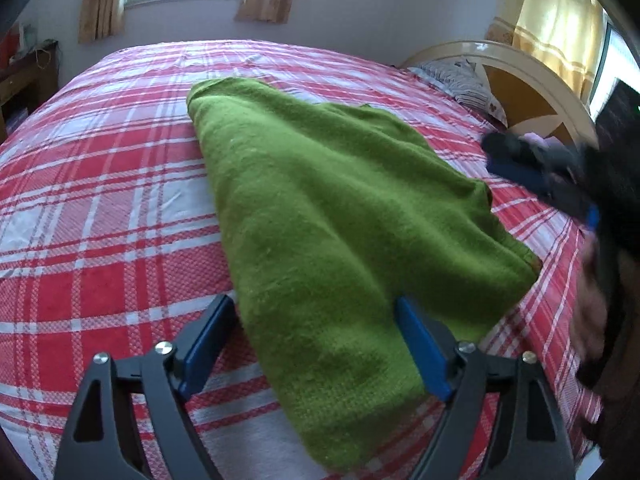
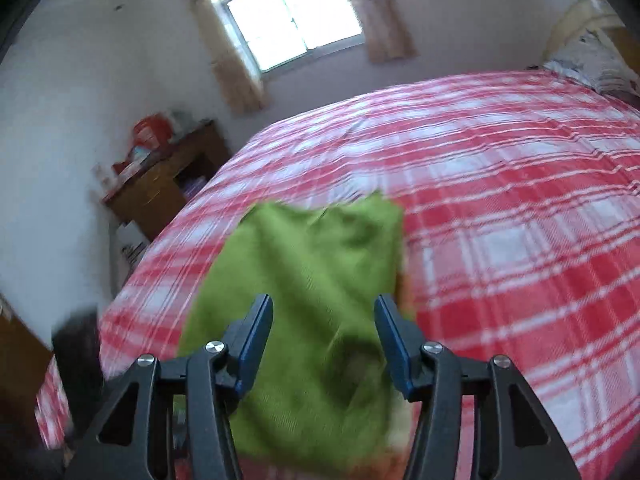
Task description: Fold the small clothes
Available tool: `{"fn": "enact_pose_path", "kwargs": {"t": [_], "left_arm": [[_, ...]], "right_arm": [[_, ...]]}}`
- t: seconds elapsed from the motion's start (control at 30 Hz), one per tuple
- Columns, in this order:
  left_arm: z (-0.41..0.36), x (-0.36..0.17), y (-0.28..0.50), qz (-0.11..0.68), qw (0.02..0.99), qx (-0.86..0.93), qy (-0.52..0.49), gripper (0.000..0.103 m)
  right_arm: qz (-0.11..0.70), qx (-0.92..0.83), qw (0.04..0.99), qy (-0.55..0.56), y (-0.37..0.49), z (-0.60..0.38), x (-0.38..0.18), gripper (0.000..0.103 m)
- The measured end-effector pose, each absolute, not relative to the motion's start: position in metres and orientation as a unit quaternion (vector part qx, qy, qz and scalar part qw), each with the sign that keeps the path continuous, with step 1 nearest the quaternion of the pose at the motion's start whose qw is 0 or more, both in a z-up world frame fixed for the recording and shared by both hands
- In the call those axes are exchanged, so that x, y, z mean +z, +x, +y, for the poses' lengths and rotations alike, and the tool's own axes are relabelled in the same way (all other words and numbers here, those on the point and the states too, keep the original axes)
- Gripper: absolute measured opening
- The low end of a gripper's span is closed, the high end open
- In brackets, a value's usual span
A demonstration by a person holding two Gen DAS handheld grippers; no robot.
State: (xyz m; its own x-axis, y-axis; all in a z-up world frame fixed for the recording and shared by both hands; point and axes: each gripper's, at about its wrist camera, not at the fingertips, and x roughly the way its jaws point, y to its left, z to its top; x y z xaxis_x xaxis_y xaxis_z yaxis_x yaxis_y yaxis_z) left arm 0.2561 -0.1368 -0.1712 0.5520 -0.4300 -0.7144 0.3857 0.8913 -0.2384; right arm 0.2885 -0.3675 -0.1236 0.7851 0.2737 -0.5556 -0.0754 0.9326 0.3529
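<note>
A green knitted garment (image 1: 328,216) lies folded lengthwise on the red and white checked bed cover (image 1: 100,208). My left gripper (image 1: 316,312) is open, its blue-padded fingers standing on either side of the garment's near end, just above it. The right gripper shows blurred at the right edge of the left wrist view (image 1: 532,168), beside the garment's right side. In the right wrist view, which is motion-blurred, the right gripper (image 2: 324,312) is open and hovers over the green garment (image 2: 320,288), holding nothing.
A bed headboard (image 1: 520,80) and a pillow (image 1: 460,76) are at the right. A wooden desk with clutter (image 2: 160,184) stands by the wall left of the bed. A window with curtains (image 2: 288,12) is behind. A dark object (image 2: 76,344) sits at the bed's left corner.
</note>
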Motion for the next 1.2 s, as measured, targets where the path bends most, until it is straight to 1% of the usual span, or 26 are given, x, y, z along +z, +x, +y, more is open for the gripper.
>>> {"fn": "enact_pose_path", "kwargs": {"t": [0.07,0.17,0.2,0.27,0.37,0.4,0.47,0.53,0.57,0.63,0.67,0.7,0.73,0.77,0.8,0.87,0.93,0.97,1.0,1.03,1.13,1.17,1.2], "left_arm": [[-0.138,-0.171,0.254,0.411,0.882,-0.230,-0.020,0.088],[-0.137,-0.172,0.254,0.411,0.882,-0.231,-0.022,0.088],[-0.137,-0.173,0.254,0.411,0.882,-0.231,-0.023,0.088],[-0.137,-0.173,0.253,0.410,0.882,-0.231,-0.022,0.089],[-0.138,-0.173,0.254,0.411,0.881,-0.233,-0.018,0.092],[-0.138,-0.173,0.254,0.412,0.881,-0.233,-0.018,0.094],[-0.139,-0.173,0.255,0.413,0.880,-0.233,-0.015,0.095],[-0.139,-0.173,0.255,0.413,0.880,-0.233,-0.014,0.096],[-0.139,-0.173,0.255,0.413,0.880,-0.233,-0.015,0.096],[-0.139,-0.173,0.256,0.414,0.880,-0.235,-0.016,0.097],[-0.140,-0.174,0.256,0.414,0.879,-0.237,-0.017,0.098],[-0.140,-0.174,0.256,0.414,0.879,-0.237,-0.017,0.098],[-0.139,-0.174,0.257,0.414,0.879,-0.238,-0.018,0.098],[-0.138,-0.173,0.257,0.413,0.879,-0.238,-0.020,0.098],[-0.136,-0.173,0.256,0.411,0.880,-0.237,-0.023,0.098],[-0.129,-0.169,0.252,0.397,0.889,-0.227,-0.035,0.098],[-0.118,-0.162,0.244,0.368,0.900,-0.227,-0.059,0.099],[-0.114,-0.160,0.243,0.362,0.902,-0.226,-0.068,0.103],[-0.111,-0.159,0.244,0.361,0.903,-0.221,-0.076,0.103],[-0.108,-0.160,0.248,0.368,0.900,-0.216,-0.086,0.103],[-0.108,-0.161,0.264,0.401,0.889,-0.203,-0.090,0.103],[-0.109,-0.158,0.268,0.397,0.892,-0.197,-0.087,0.103],[-0.110,-0.156,0.270,0.395,0.895,-0.193,-0.081,0.103]], "right_arm": [[0.336,0.076,0.924,0.165,0.316,-0.376,-0.122,0.052],[0.397,0.082,0.897,0.178,0.359,-0.382,-0.141,0.027],[0.408,0.086,0.892,0.177,0.368,-0.383,-0.148,0.019],[0.409,0.078,0.897,0.150,0.372,-0.381,-0.151,0.006],[0.390,0.060,0.911,0.118,0.374,-0.386,-0.146,0.003],[0.380,0.040,0.917,0.117,0.372,-0.394,-0.141,0.000],[0.380,0.005,0.915,0.137,0.374,-0.418,-0.144,0.000],[0.395,0.013,0.906,0.150,0.377,-0.431,-0.156,0.000],[0.393,0.012,0.909,0.136,0.374,-0.431,-0.157,0.000],[0.379,0.028,0.912,0.153,0.365,-0.433,-0.154,0.000],[0.372,0.043,0.910,0.179,0.360,-0.433,-0.149,0.001],[0.370,0.054,0.908,0.189,0.357,-0.430,-0.145,0.009],[0.367,0.064,0.909,0.189,0.356,-0.425,-0.142,0.022],[0.360,0.078,0.912,0.183,0.353,-0.418,-0.137,0.056],[0.348,0.085,0.917,0.176,0.349,-0.410,-0.133,0.073],[0.347,0.099,0.919,0.158,0.351,-0.395,-0.130,0.073],[0.367,0.092,0.915,0.142,0.360,-0.384,-0.137,0.068],[0.381,0.098,0.908,0.145,0.365,-0.381,-0.143,0.056],[0.404,0.109,0.896,0.150,0.372,-0.378,-0.153,0.022],[0.420,0.105,0.890,0.140,0.375,-0.375,-0.159,0.006],[0.400,0.083,0.907,0.099,0.368,-0.371,-0.152,0.006],[0.390,0.077,0.912,0.103,0.365,-0.378,-0.149,0.006],[0.398,0.077,0.906,0.122,0.367,-0.390,-0.153,0.006]]}}
